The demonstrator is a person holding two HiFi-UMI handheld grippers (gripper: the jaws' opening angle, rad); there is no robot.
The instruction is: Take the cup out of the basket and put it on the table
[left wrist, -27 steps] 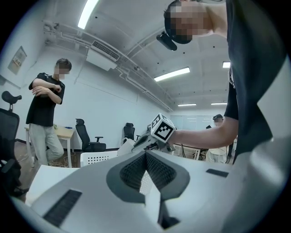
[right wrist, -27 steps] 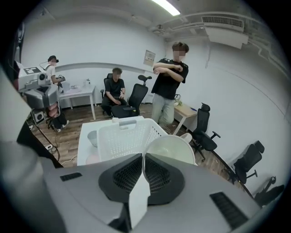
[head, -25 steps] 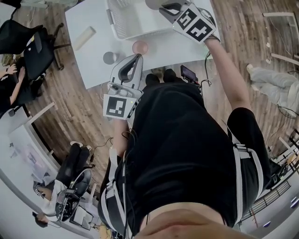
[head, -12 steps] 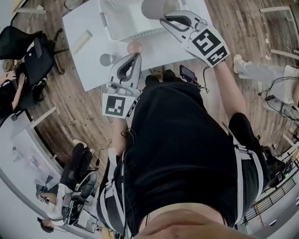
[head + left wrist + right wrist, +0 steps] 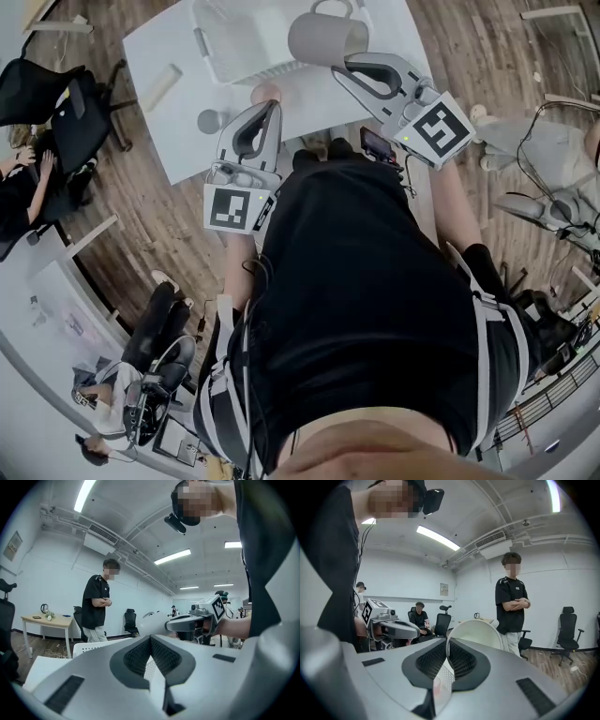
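A grey mug (image 5: 323, 39) hangs tilted above the white basket (image 5: 234, 52), its rim pinched by my right gripper (image 5: 342, 67). In the right gripper view the pale mug (image 5: 476, 632) stands up from between the shut jaws of that gripper (image 5: 447, 653), which press on its wall. My left gripper (image 5: 272, 108) is shut with nothing in it, at the front edge of the white table (image 5: 319, 103). The left gripper view shows its jaws (image 5: 151, 644) closed, with the mug (image 5: 154, 623) and the right gripper (image 5: 192, 623) beyond.
A pink cup (image 5: 266, 93) and a small grey cup (image 5: 210, 120) stand on the table near the left gripper. A beige cylinder (image 5: 161, 86) lies at the table's left. A person (image 5: 513, 602) stands beyond the table; office chairs (image 5: 56, 94) are on the floor.
My right gripper has lifted the mug up out of the basket and drawn it back toward me. The left gripper has stayed almost where it was.
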